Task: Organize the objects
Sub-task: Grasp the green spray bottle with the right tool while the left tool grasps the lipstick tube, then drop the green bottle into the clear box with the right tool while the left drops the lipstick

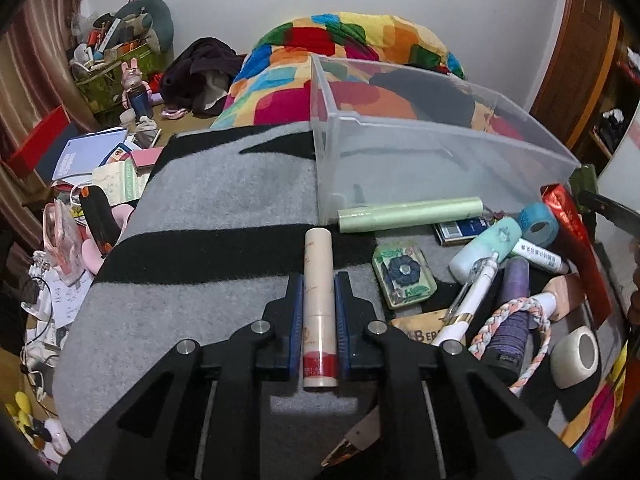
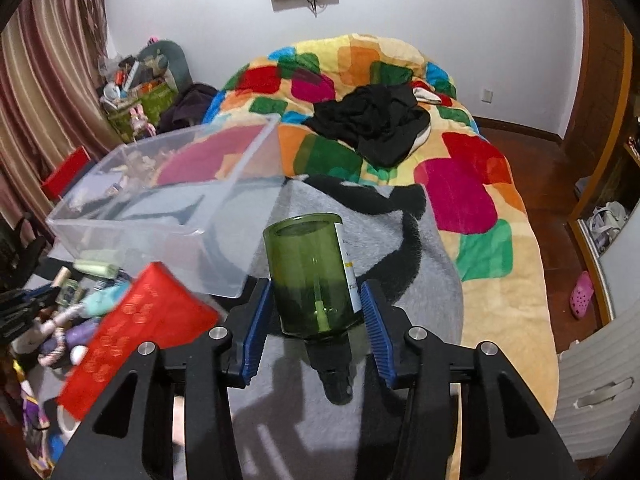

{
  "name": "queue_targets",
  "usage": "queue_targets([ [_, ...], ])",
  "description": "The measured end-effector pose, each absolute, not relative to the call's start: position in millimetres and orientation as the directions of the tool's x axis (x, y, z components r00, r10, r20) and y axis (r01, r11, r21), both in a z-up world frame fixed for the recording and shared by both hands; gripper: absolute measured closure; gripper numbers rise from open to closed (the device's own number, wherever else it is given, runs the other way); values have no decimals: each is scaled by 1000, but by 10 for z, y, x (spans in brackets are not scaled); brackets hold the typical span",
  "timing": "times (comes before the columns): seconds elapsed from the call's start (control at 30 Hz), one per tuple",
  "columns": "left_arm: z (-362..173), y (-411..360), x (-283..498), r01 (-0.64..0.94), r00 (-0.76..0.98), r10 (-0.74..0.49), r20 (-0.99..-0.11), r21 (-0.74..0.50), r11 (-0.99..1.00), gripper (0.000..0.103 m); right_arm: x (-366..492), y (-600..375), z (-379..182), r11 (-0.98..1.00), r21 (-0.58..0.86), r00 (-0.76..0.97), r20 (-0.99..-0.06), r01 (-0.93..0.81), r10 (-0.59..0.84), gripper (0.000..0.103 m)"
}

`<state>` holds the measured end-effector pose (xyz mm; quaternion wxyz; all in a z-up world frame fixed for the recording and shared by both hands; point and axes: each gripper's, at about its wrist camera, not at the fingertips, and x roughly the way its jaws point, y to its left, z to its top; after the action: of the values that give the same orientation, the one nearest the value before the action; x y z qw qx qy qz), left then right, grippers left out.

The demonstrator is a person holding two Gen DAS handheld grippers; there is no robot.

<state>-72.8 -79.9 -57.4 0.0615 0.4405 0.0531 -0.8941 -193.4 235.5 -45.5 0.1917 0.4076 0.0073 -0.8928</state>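
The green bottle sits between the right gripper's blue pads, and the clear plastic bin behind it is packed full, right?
Not quite. The green bottle is between the right gripper pads, but the right wrist view shows the clear plastic bin empty.

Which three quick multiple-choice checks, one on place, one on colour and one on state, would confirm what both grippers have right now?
1. Where does the pale green tube lie?
A. inside the clear bin
B. on the blanket against the clear bin's near wall
C. on the floor

2. What colour is the bottle between the right gripper's pads?
A. green
B. blue
C. white

3. What is the left gripper doing?
A. open over bare blanket
B. shut on the cream tube
C. shut on the purple bottle

Answers: 1 B, it rests outside the clear bin, along its front. 2 A, see-through green glass or plastic in the right gripper. 3 B, both blue pads press the cream tube.
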Motion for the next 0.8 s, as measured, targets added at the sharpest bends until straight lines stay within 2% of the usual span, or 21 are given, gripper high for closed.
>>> queue_targets([
  [0.23,-292,-835,-682,167,-670,-71,-739,-57,-984,88,-1719,2311,-68,-908,179,-645,-652,380,-398,63],
  [0.5,161,-764,-888,101,-751,-9,-661,-101,-990,88,-1734,2017,209,-876,194,-657,-595,442,-463,63],
  [0.67,249,-670,-1204,46,-742,36,-669,-104,-993,88,-1916,1820,209,-870,198,-635,-613,452,-470,63],
  [0.8,145,-612,-1495,29,-691,53,-721,-102,-994,88,-2095,1668,170,-872,170,-615,-647,460,-450,64],
])
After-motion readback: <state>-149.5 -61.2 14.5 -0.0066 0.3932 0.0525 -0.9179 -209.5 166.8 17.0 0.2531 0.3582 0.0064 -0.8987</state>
